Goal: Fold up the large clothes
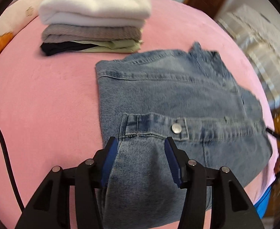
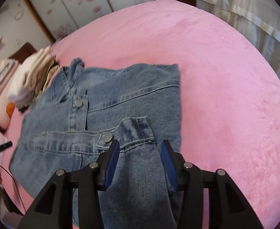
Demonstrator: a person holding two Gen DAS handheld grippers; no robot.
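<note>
A light-blue denim jacket lies partly folded on the pink bed cover. In both wrist views a sleeve is laid across the jacket's body. In the left wrist view its buttoned cuff lies just past my left gripper. This gripper's blue pads stand apart, with the sleeve running loosely between them. My right gripper is also open and straddles the other sleeve, just behind its cuff. Neither pair of pads pinches the cloth.
A stack of folded clothes, white on top of grey, pale green and black, sits on the bed beyond the jacket. A pillow with an orange print lies at the left. A black cable hangs nearby. Cupboard doors stand behind the bed.
</note>
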